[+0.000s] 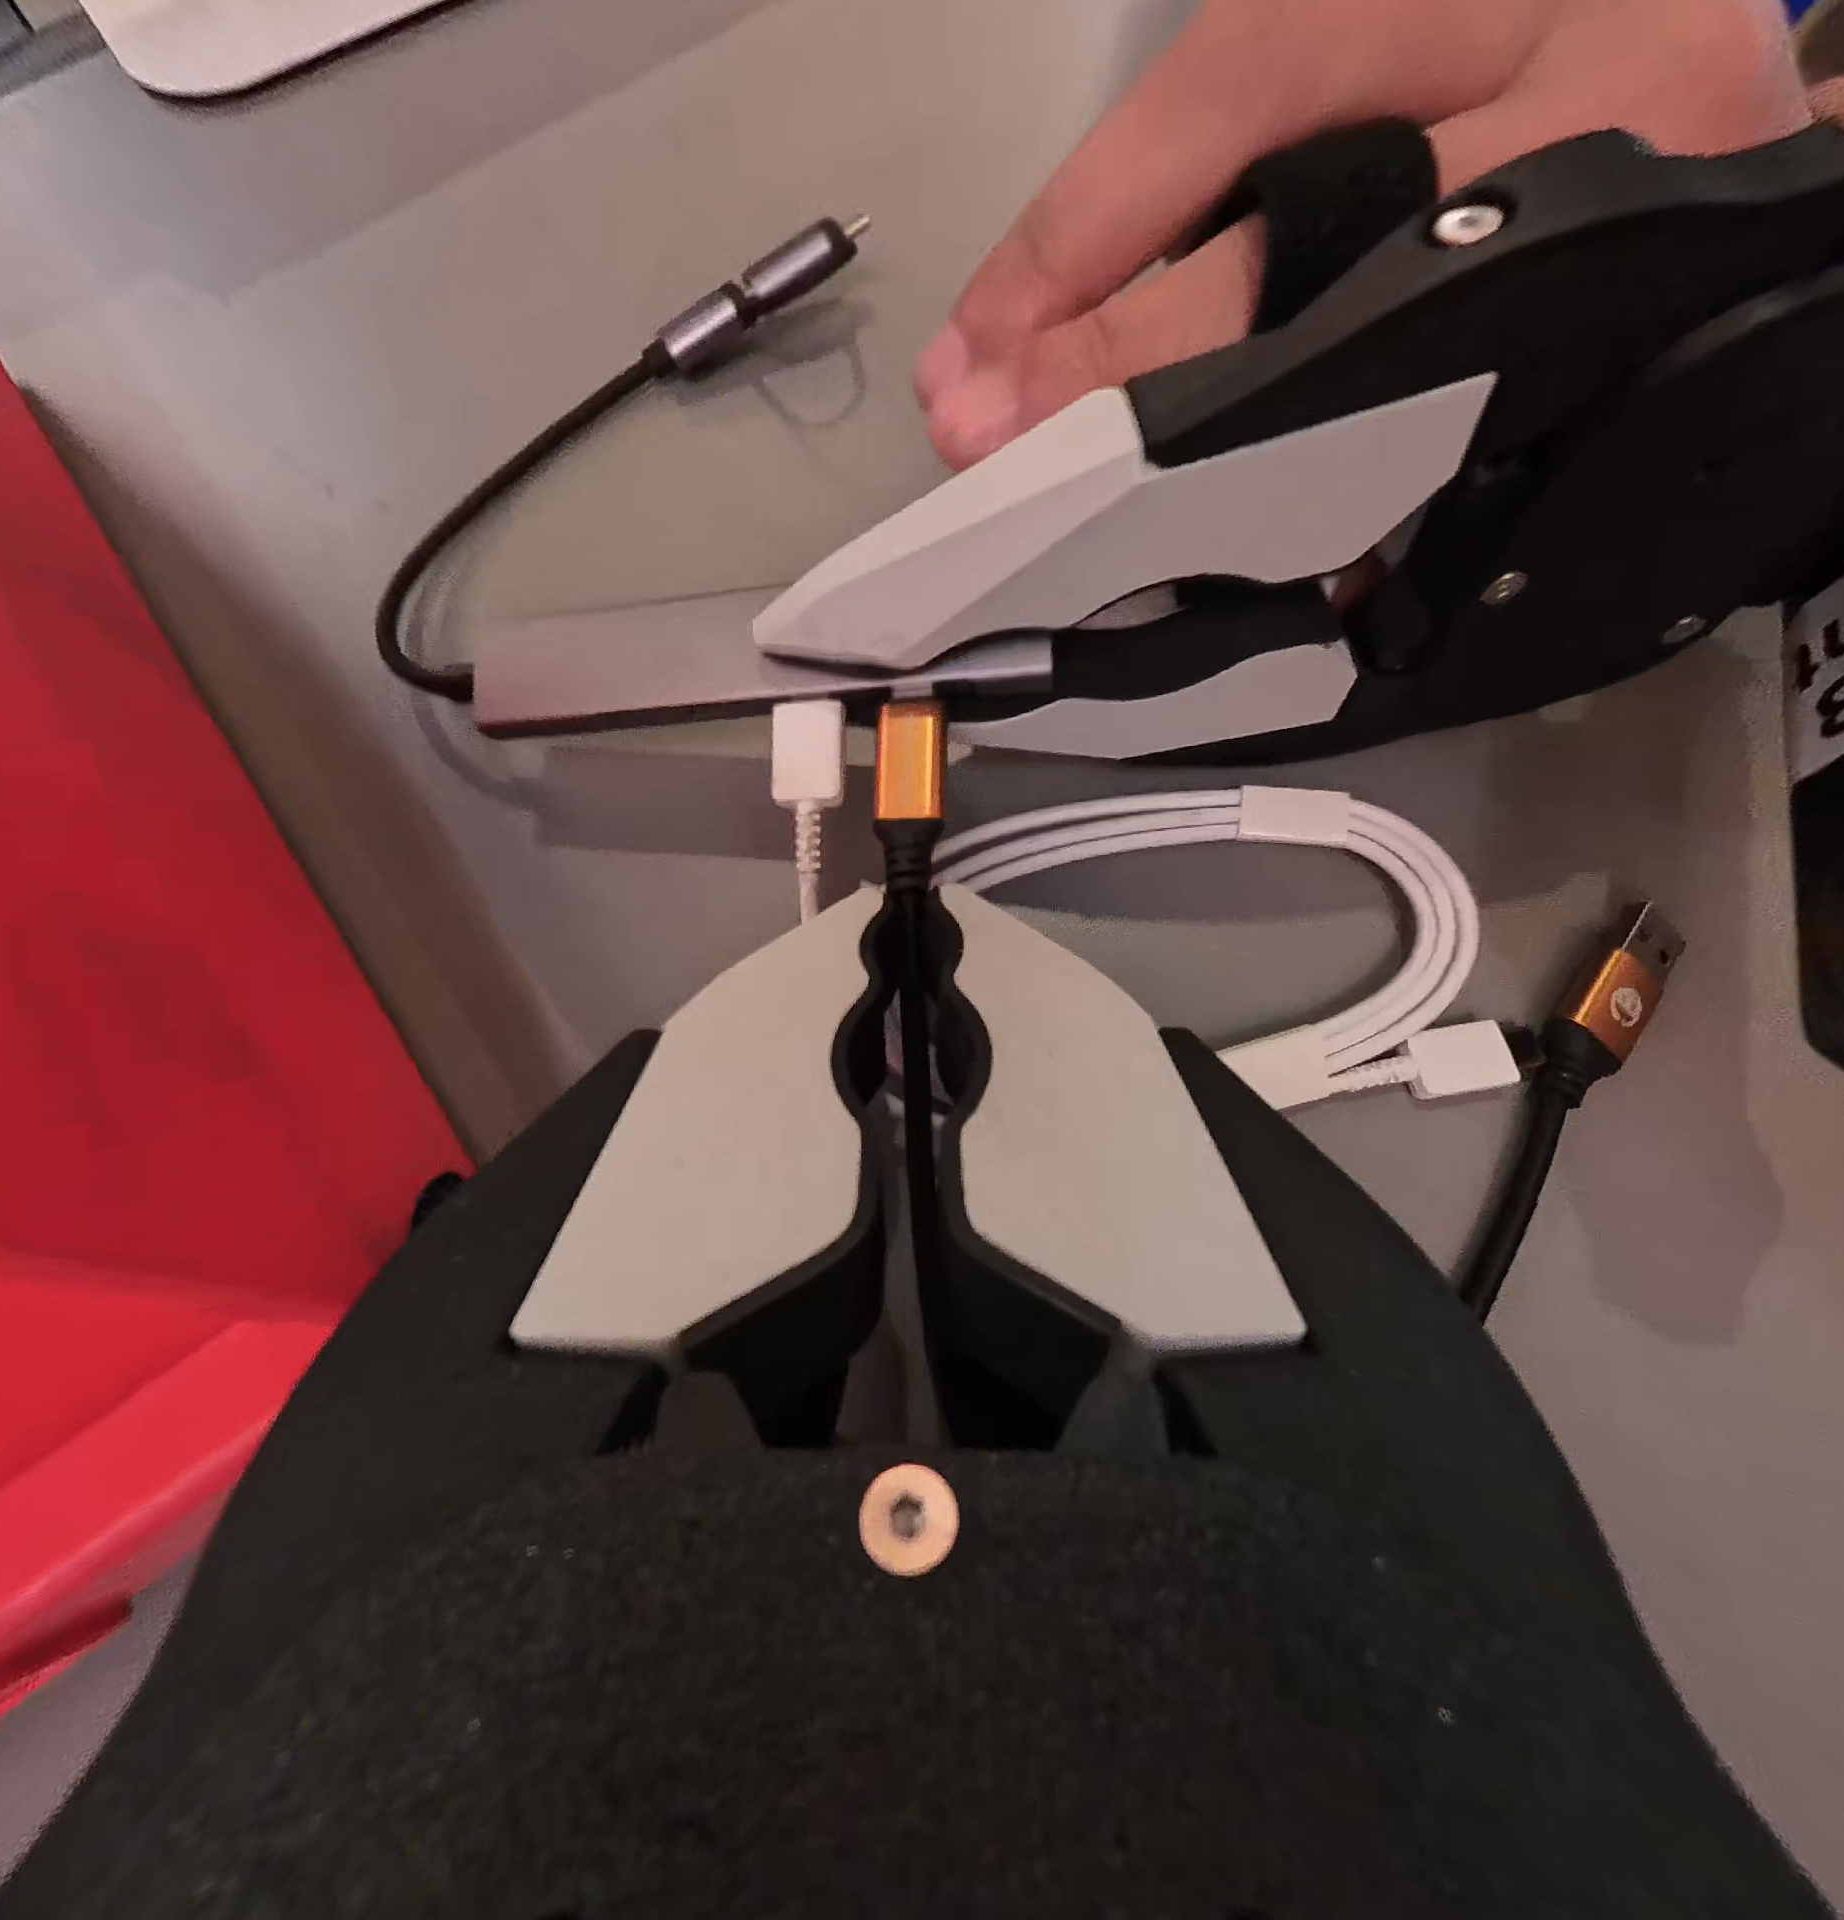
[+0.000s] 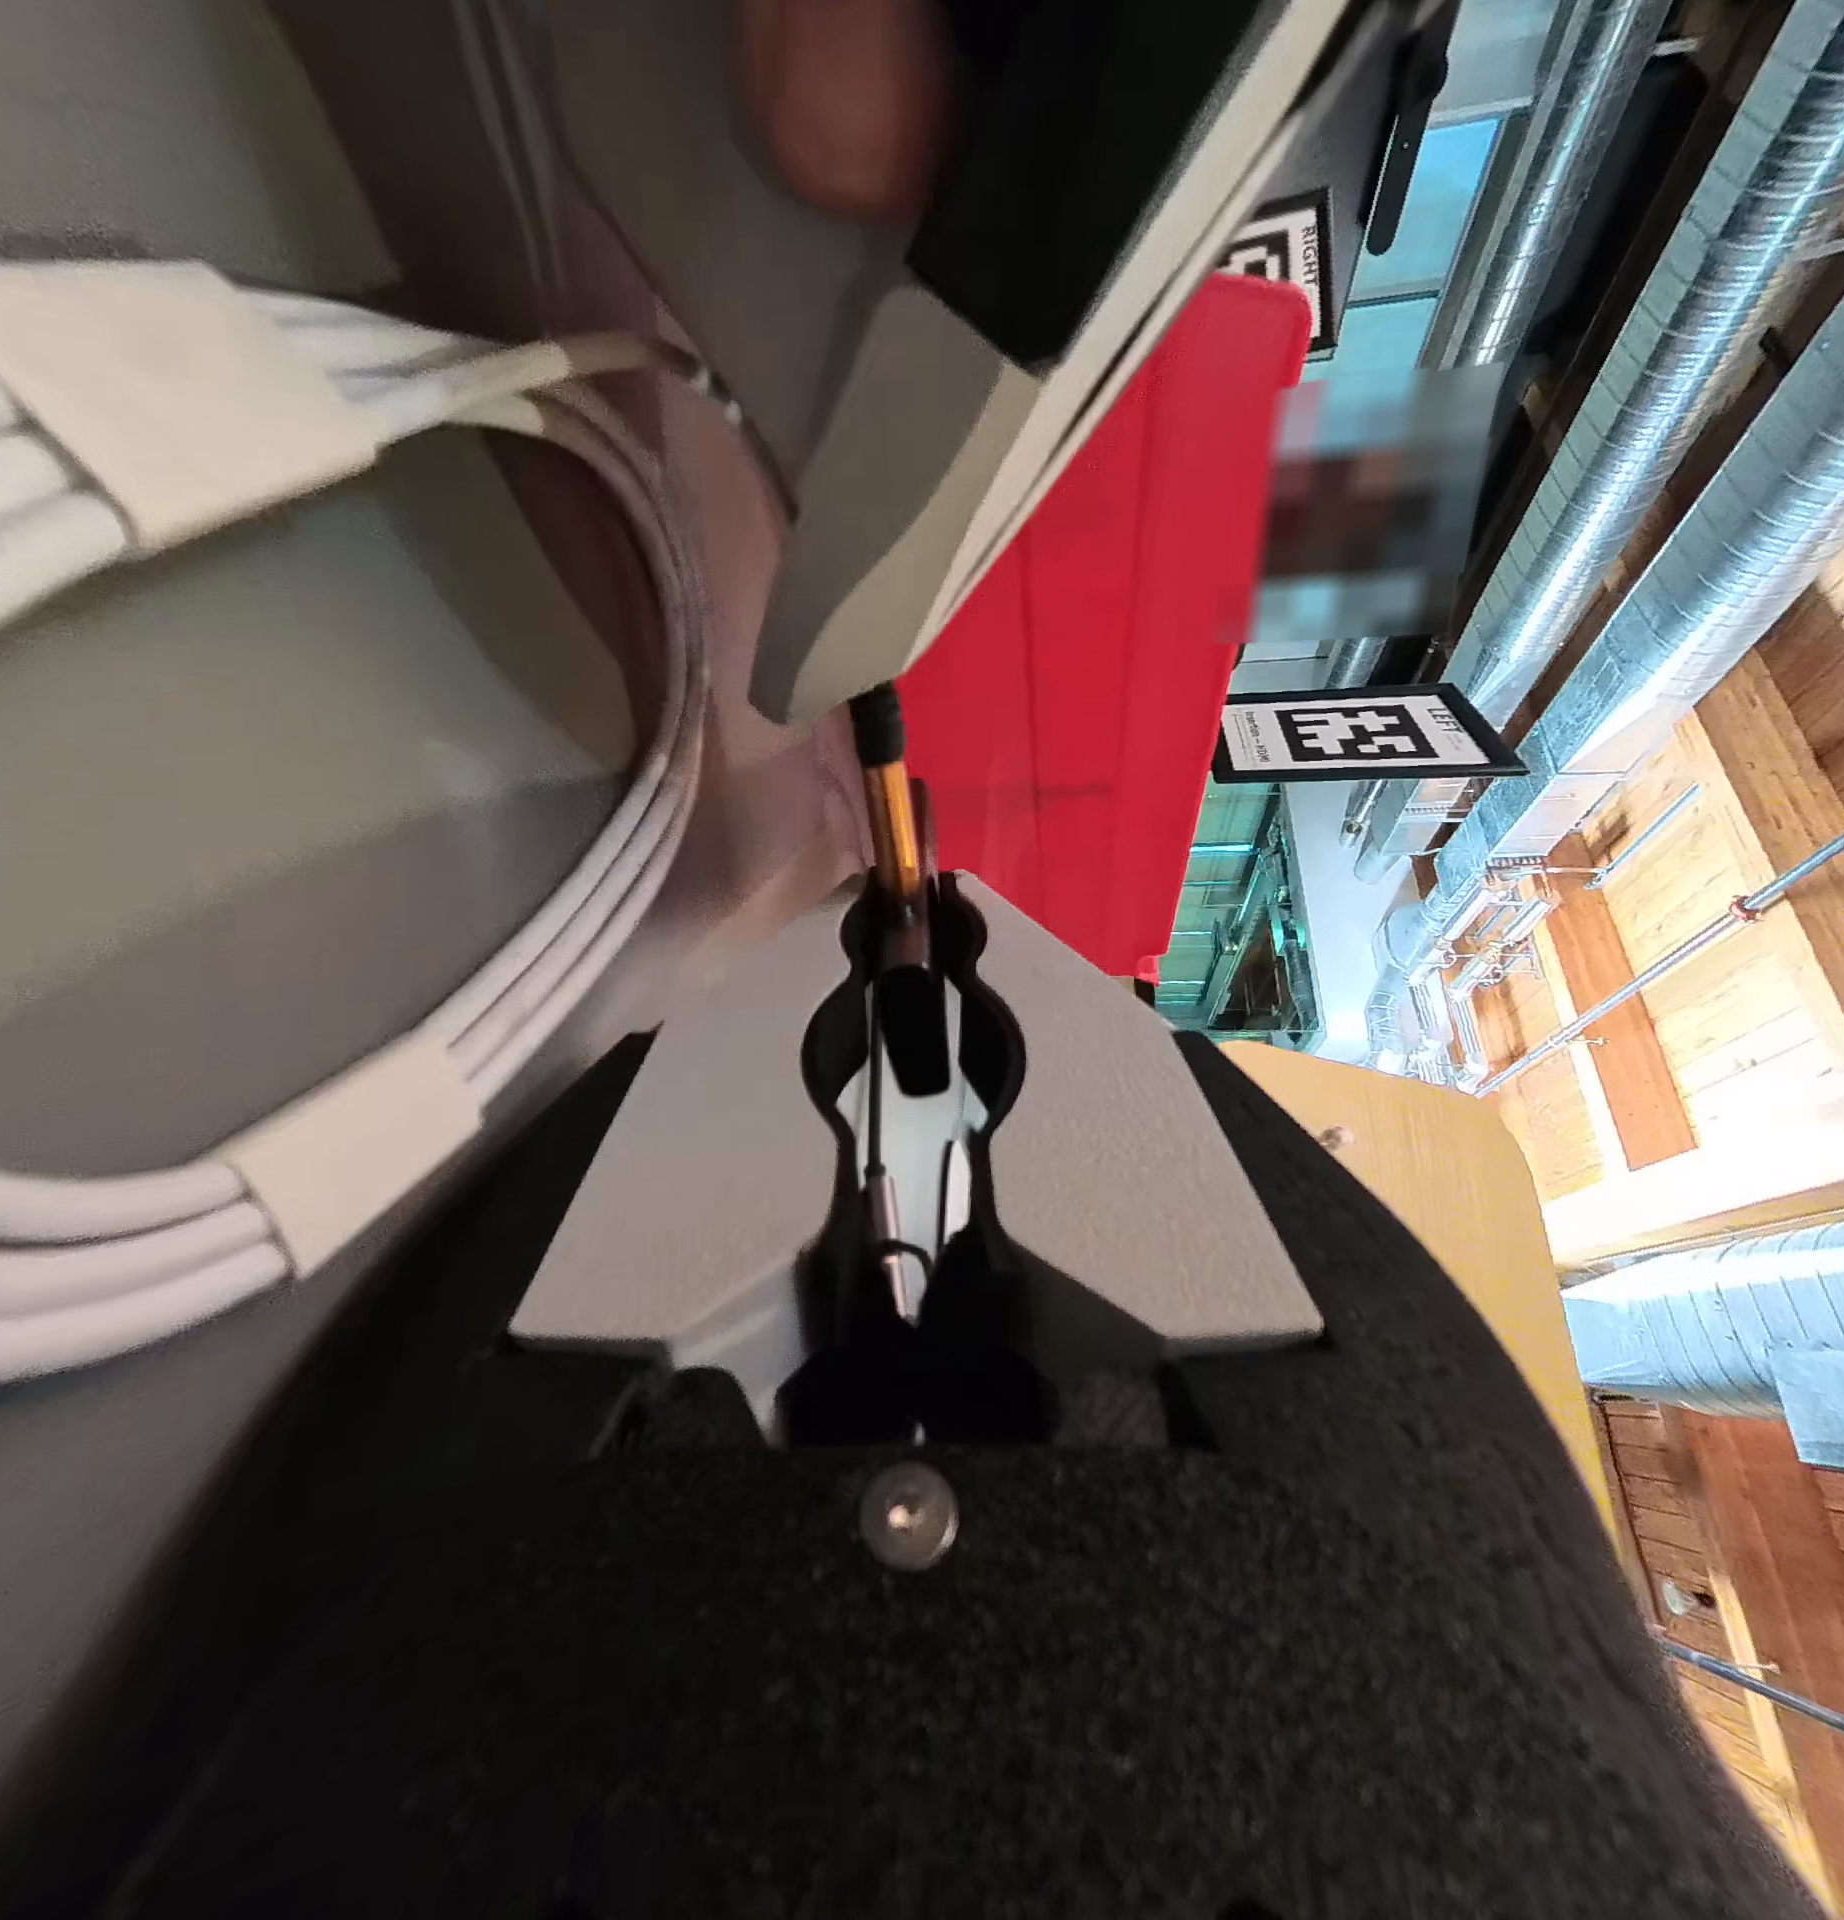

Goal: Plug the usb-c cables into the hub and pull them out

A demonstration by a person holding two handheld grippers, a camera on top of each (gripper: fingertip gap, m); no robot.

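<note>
Your left hand-held gripper [image 1: 902,914], at the centre of the left wrist view, is pinching the black cable [image 1: 905,883] just behind its orange plug [image 1: 905,764], which is sitting in the near edge of the grey hub [image 1: 627,665] beside a white plug [image 1: 807,767]. Your right hand-held gripper [image 1: 845,665], reaching in from the upper right of that frame, is clamping the hub's right end above the desk [image 1: 482,312]. The bundled white cable [image 1: 1302,831] is lying at the right of the frame.
</note>
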